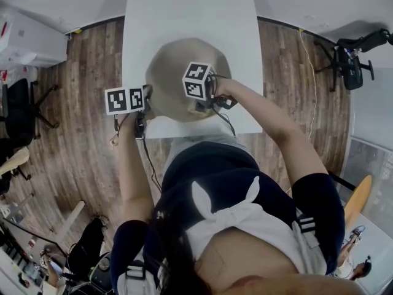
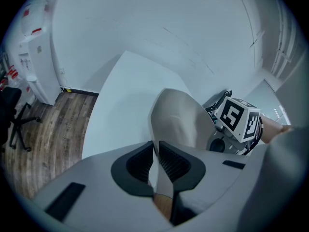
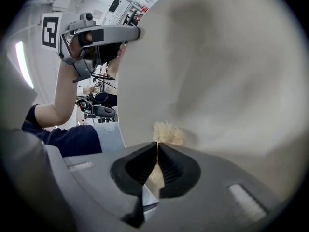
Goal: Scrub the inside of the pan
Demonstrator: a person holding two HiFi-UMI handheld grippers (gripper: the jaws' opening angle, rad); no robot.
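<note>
A beige pan point(image 1: 175, 72) is held tilted over the near edge of the white table point(image 1: 184, 11). My left gripper point(image 2: 157, 146) is shut on the pan's handle point(image 2: 163, 187), with the pan's bowl point(image 2: 176, 120) rising just beyond the jaws. My right gripper point(image 3: 158, 146) is shut on a pale fibrous scrubber point(image 3: 168, 132), which presses against the pan's inner surface point(image 3: 222, 66). In the head view the right gripper point(image 1: 206, 100) sits over the pan's near side and the left gripper point(image 1: 141, 106) at its left edge. The right gripper view shows the left gripper point(image 3: 96, 37) at the pan's rim.
Wooden floor point(image 1: 92, 146) surrounds the table. A black office chair point(image 1: 18, 112) stands at the left and another chair point(image 1: 353, 60) at the right. A white cabinet point(image 2: 38, 62) stands by the wall left of the table.
</note>
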